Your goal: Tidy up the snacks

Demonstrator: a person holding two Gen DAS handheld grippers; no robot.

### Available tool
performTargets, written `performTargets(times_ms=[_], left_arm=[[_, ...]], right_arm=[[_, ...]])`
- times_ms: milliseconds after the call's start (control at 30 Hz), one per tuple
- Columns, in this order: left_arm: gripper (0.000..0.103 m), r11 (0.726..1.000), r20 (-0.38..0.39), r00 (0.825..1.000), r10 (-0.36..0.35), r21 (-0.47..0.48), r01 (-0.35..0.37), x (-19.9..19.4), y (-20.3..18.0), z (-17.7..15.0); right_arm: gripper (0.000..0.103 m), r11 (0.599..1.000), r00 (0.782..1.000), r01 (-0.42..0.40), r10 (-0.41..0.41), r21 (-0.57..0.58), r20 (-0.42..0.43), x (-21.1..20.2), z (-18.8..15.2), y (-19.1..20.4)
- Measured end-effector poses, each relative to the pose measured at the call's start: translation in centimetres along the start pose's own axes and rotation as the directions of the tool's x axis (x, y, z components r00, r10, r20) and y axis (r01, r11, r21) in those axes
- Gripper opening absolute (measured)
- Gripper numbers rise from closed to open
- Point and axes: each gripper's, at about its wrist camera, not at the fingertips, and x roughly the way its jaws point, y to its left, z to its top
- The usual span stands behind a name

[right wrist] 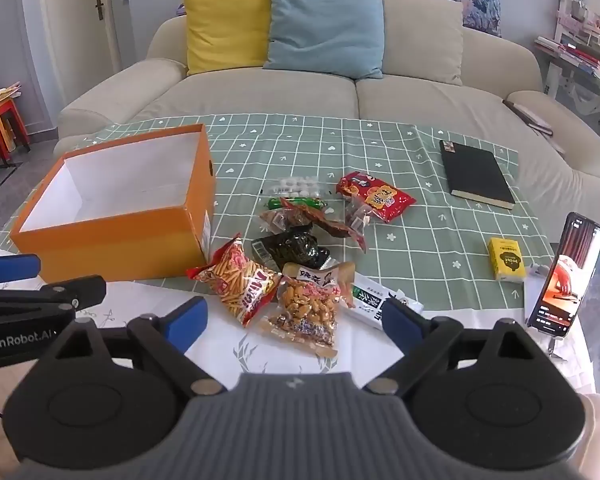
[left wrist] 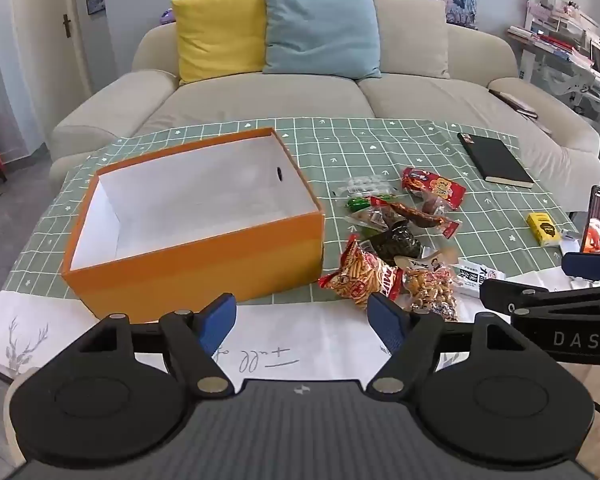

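Judging by looks, the peanut packet [right wrist: 306, 306] near the table's front edge is light, crinkly and slippery; pinch its sealed edge. Both the left gripper [left wrist: 303, 320] and right gripper [right wrist: 294, 320] hang wide apart, empty, beside the box [left wrist: 196, 216].

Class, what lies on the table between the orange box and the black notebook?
The snack pile lies between the orange box and the black notebook, clearest in the right wrist view.

Cardboard box [left wrist: 204, 252] – matt; snack packets [right wrist: 260, 284] – glossy plastic; tablecloth [left wrist: 380, 144] – woven cloth, approx.
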Motion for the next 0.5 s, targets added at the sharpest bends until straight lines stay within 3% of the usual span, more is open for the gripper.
performTargets(times_ms=[133, 200, 500], left_arm=[[0.086, 1.000, 0.006, 1.000, 0.022, 0.016, -0.022, -0.2, -1.0, -0.1], [0.086, 1.000, -0.001, 1.000, -0.026, -0.012, 0.026, 0.0, -0.2, -0.4], [0.085, 1.000, -0.007, 1.000, -0.025, -0.016, 0.025, 0.3, 0.3, -0.2]], right_arm=[[0.092, 1.000, 1.000, 0.004, -0.004, 0.003, 0.000, 0.1, 0.0, 0.0], [0.092, 1.000, 1.000, 0.003, -0.003, 0.003, -0.001, 0.1, 0.0, 0.0], [0.093, 1.000, 1.000, -0.005, 0.005, 0.008, 0.004, 0.3, 0.0, -0.3]])
